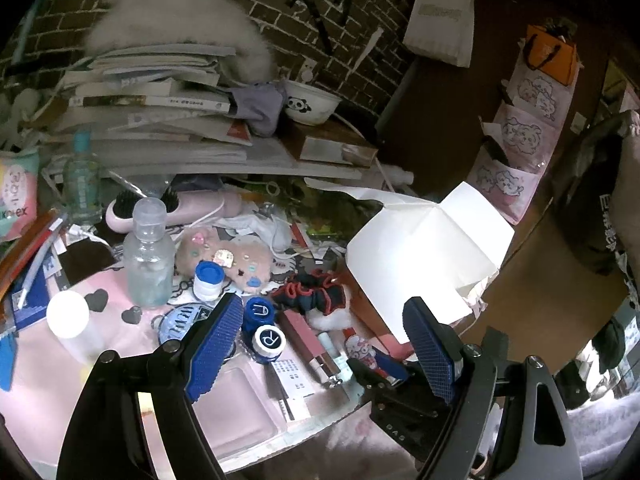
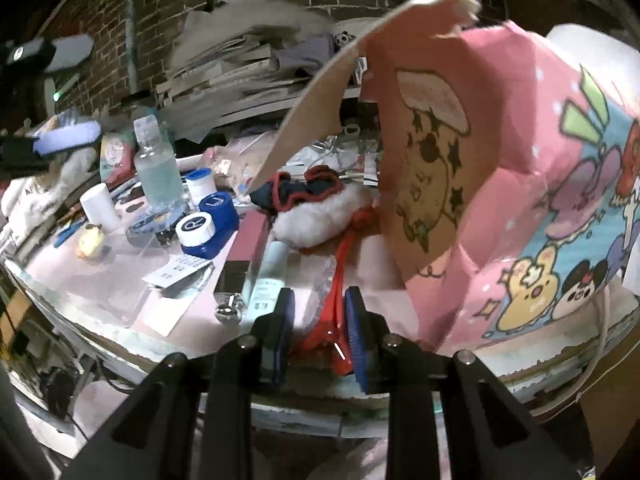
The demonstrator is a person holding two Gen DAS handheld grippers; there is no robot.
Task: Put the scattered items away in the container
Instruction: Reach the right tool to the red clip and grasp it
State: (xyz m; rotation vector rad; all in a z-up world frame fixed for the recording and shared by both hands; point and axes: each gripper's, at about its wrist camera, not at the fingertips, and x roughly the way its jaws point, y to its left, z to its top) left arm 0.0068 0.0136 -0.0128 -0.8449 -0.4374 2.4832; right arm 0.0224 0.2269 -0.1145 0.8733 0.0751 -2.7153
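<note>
Dominating the right of the cluttered pink tabletop [image 2: 100,280], the pink cartoon-printed paper box [image 2: 520,208] serves as the container; it stands tilted with its flaps up, its white inner wall showing in the left wrist view. Near its mouth lie the dark red-trimmed scrunchie on a white fluffy puff [image 2: 316,208], the blue lens case with white R and L caps [image 2: 206,226], and the pink rectangular lipstick tube [image 2: 244,252]. At the near edge, the right gripper [image 2: 318,334] has its jaws nearly closed, apparently clenched on the red plastic clip [image 2: 338,288]. Lifting it cleanly probably means keeping the grip firm, clearing the flap, then releasing well inside. The left gripper [image 1: 324,348] hangs released, jaws wide, above the lens case.
</note>
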